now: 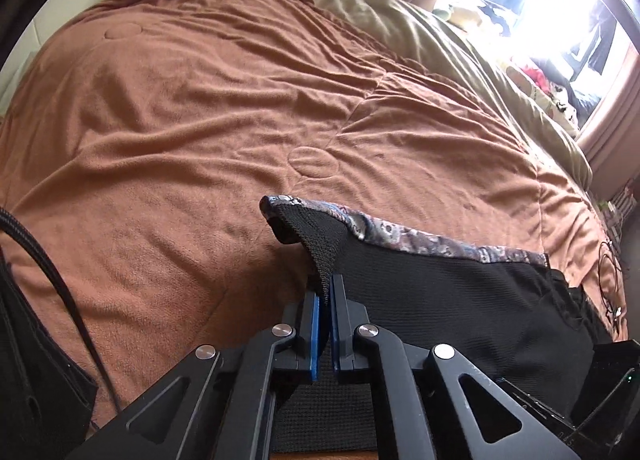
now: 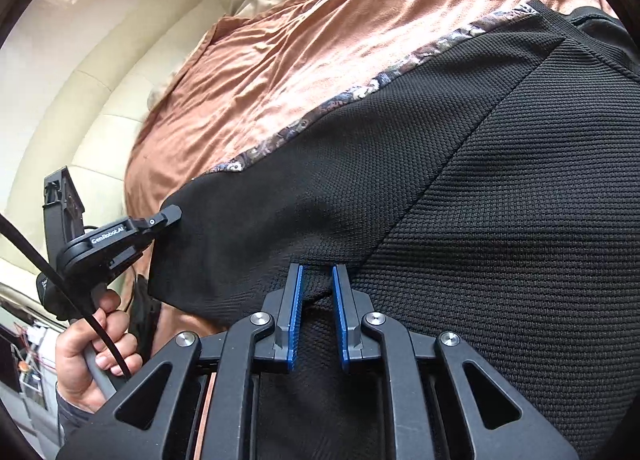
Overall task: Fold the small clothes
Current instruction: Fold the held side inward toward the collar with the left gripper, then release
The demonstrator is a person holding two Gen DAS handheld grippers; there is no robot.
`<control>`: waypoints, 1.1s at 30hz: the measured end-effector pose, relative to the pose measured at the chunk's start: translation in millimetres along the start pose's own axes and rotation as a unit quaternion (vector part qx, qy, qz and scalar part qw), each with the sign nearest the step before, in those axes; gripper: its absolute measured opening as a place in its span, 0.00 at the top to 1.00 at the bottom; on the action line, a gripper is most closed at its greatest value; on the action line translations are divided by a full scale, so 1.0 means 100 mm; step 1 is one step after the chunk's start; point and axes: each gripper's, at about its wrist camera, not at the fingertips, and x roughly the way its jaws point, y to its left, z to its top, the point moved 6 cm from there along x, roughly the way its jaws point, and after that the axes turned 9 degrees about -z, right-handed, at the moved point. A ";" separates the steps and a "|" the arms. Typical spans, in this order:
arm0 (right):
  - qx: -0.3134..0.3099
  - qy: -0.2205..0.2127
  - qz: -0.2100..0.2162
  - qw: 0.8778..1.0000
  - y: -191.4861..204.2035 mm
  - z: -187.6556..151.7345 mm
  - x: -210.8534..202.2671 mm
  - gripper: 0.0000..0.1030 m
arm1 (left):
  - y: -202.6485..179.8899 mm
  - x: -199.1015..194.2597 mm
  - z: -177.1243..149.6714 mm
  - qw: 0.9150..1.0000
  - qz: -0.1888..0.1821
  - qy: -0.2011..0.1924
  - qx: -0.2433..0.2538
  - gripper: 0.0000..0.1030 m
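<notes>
Black waffle-knit garment (image 1: 460, 292) with a patterned paisley trim band (image 1: 420, 240), spread over a rust-brown fleece bedspread (image 1: 180, 120); long axis along the trim band, running left to right across the left wrist view and diagonally toward upper right in the right wrist view. Left-hand corner lifted off the bedspread, pinched between the blue pads of the left gripper (image 1: 326, 292), jaws narrow and clamped on the fabric. Same gripper seen from the side in the right wrist view (image 2: 174, 214), gripped by a bare hand (image 2: 90, 356) with a black cable (image 2: 60, 292) running past. Right gripper (image 2: 318, 280) with jaws parted to a moderate gap, pads resting over the black fabric; fabric between the pads not pinched as far as visible. No containers in view. Beige quilt (image 1: 420, 28) bunched at the far edge of the bed, cream padded headboard (image 2: 100, 80) beyond, bright window (image 1: 560, 20) at right.
</notes>
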 end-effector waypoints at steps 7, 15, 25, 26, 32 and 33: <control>0.017 -0.021 0.012 1.000 0.03 0.04 -0.37 0.81 | -0.58 -0.30 0.09 0.999 -0.015 -0.011 0.035 0.96; 0.042 -0.046 -0.012 0.998 -0.11 0.01 -0.97 0.39 | -1.29 -0.54 0.10 0.996 -0.043 -0.017 0.071 0.96; 0.080 -0.082 -0.042 0.992 -0.54 -0.22 -1.80 0.39 | -2.12 -0.63 -0.02 0.990 -0.088 -0.010 0.107 0.96; 0.088 -0.082 -0.045 0.992 -0.61 -0.28 -1.87 0.39 | -2.19 -0.62 -0.05 0.990 -0.093 -0.008 0.110 0.96; 0.122 -0.092 -0.069 0.986 -0.92 -0.60 -2.17 0.39 | -2.66 -0.48 -0.31 0.983 -0.119 0.015 0.141 0.96; 0.128 -0.090 -0.071 0.985 -0.96 -0.65 -2.20 0.39 | -2.74 -0.44 -0.37 0.981 -0.124 0.020 0.146 0.96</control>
